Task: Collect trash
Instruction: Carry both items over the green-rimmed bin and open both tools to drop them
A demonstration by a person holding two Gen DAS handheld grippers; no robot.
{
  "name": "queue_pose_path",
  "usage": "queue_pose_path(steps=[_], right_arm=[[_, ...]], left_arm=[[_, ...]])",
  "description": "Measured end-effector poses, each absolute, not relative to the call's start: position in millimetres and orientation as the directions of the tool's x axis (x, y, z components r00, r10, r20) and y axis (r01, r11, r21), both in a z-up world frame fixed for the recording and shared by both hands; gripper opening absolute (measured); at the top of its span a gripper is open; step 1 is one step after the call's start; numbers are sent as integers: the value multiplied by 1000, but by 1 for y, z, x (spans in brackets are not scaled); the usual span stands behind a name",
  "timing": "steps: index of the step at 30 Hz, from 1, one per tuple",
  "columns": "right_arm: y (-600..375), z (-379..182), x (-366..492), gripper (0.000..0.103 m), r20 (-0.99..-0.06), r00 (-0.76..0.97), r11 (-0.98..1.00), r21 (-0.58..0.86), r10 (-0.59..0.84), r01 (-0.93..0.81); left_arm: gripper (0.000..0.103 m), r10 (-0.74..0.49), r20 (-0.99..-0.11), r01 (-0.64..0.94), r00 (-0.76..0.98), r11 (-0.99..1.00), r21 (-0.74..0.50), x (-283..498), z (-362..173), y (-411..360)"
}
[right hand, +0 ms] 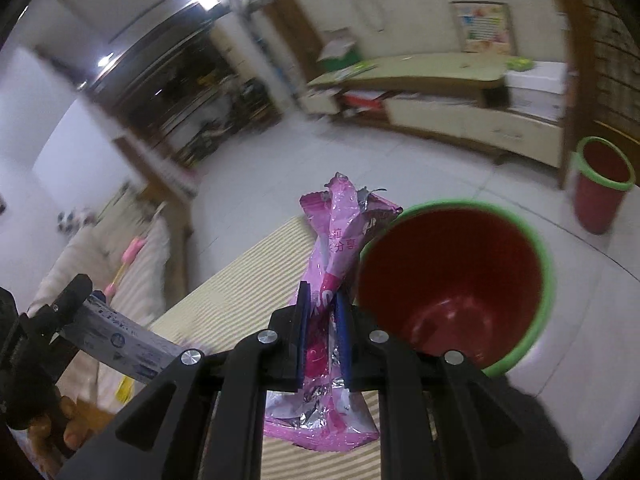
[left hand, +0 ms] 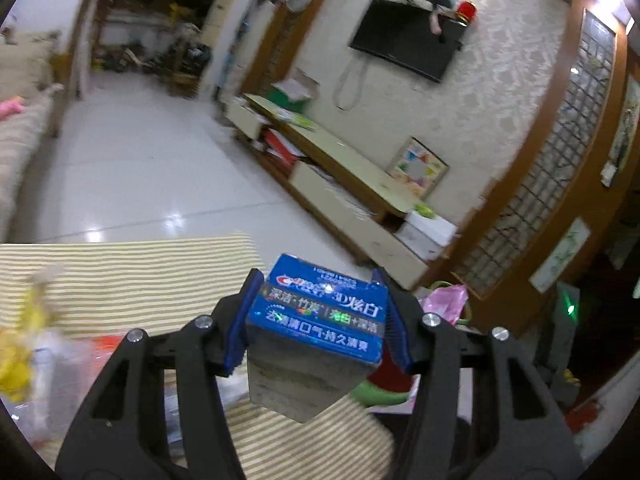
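Left wrist view, from left to right: loose yellow and clear wrappers (left hand: 28,344) lie blurred at the left edge of the tabletop (left hand: 132,272), which wears a yellow-and-white striped cloth. The left hand-held gripper (left hand: 318,316) has its blue pads pressed on both sides of a blue toothpaste box (left hand: 320,312), holding it above the cloth. The box is printed with Chinese characters and "3D" in white; its open grey end faces the camera. Just right of the box, a bit of pink wrapper and a green rim show past the tabletop's right edge.

Right wrist view, from left to right: at the left edge the other gripper appears with the toothpaste box (right hand: 120,344), its pale printed side too blurred to read. In the middle the right hand-held gripper (right hand: 325,340) is pinched tight on a pink foil snack wrapper (right hand: 332,240), crumpled, with white Chinese characters on it. Just right of it stands a red bin with a green rim (right hand: 544,280), its inside showing nothing in it, close off the tabletop's edge. A second red bin with a green rim (right hand: 600,192) stands farther right on the white tiled floor (right hand: 280,168).
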State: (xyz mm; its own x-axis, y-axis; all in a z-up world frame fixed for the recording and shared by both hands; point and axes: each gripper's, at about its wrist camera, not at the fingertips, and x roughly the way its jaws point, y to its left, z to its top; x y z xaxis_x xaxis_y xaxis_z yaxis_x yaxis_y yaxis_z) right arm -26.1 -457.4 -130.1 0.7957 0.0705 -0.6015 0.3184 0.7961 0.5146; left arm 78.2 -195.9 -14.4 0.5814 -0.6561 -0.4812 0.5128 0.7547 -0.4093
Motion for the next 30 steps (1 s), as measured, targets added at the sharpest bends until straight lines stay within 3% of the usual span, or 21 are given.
queue_pose_path(steps=[9, 18, 19, 20, 21, 22, 30], right_arm=[[-534, -166, -29, 12, -645, 764, 722, 524, -10, 452], [-556, -187, -30, 15, -672, 740, 706, 514, -23, 488], [-557, -188, -28, 17, -674, 738, 703, 512, -27, 493], [-557, -189, -27, 31, -681, 732, 700, 508, -31, 503], [-557, -190, -28, 37, -681, 731, 696, 509, -34, 507], [-556, -189, -30, 42, -679, 733, 694, 510, -38, 508], [-541, -176, -42, 42, -679, 733, 702, 502, -42, 505]], left_arm=[[53, -775, -475, 622, 417, 625, -472, 107, -31, -323], [54, -756, -548, 635, 358, 627, -452, 117, -62, -361], [63, -749, -558, 633, 357, 633, -445, 118, -63, -365], [78, -737, -568, 627, 366, 647, -434, 118, -66, -366], [82, -727, -571, 618, 381, 660, -427, 118, -67, -366], [82, -727, -567, 611, 387, 663, -433, 119, -68, -366], [83, -726, -560, 597, 399, 669, -443, 110, -58, -343]])
